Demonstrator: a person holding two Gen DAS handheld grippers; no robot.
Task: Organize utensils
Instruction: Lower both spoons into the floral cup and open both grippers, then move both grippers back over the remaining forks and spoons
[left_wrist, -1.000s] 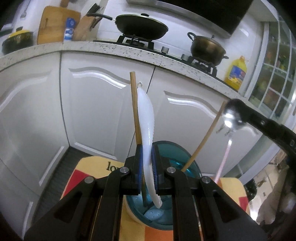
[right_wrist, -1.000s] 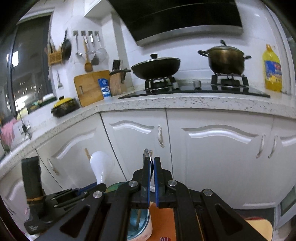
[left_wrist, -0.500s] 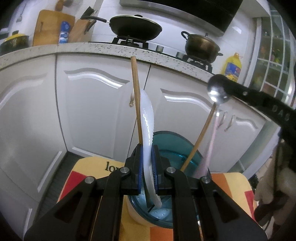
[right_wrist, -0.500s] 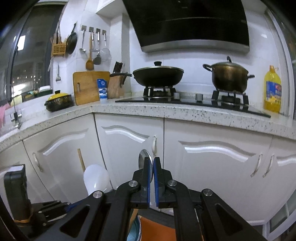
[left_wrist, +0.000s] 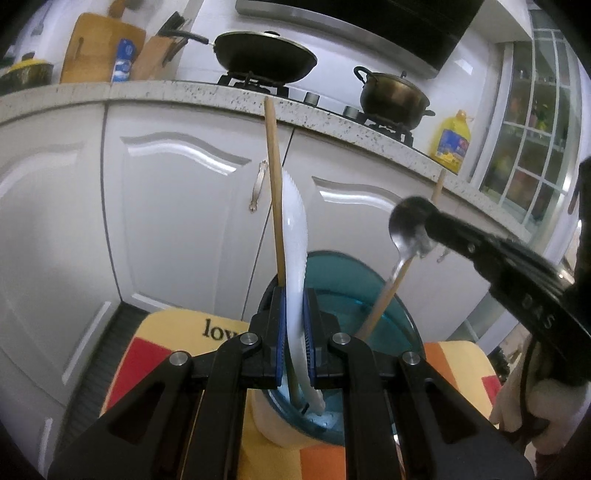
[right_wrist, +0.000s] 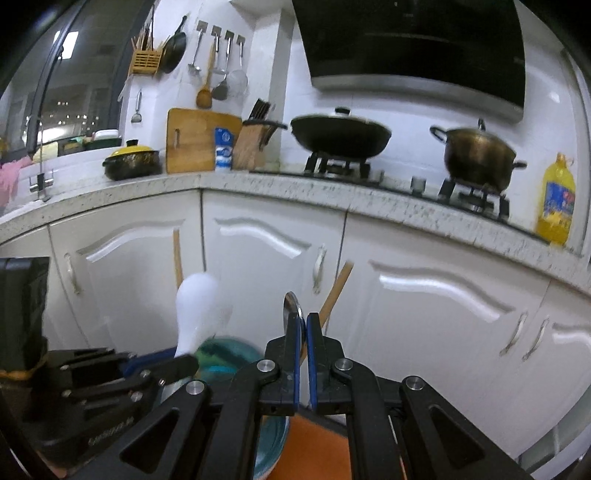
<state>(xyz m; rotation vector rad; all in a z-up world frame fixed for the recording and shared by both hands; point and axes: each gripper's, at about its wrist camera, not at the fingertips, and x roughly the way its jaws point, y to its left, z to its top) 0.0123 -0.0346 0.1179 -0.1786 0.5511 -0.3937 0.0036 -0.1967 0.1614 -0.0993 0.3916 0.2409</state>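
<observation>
Two chopsticks (left_wrist: 274, 192) in blue holder (left_wrist: 369, 295), left hand-held gripper (left_wrist: 294, 354) clamping white spoon (left_wrist: 295, 236), right hand-held gripper (right_wrist: 302, 332) pinching metal spoon (left_wrist: 404, 230)

A white plastic spoon (left_wrist: 293, 258) stood upright in the middle of the frame, its handle down in a blue cup (left_wrist: 388, 295). Two wooden chopsticks (left_wrist: 274, 177) leaned there. A shiny metal spoon (left_wrist: 404, 230) hung at the right.
</observation>
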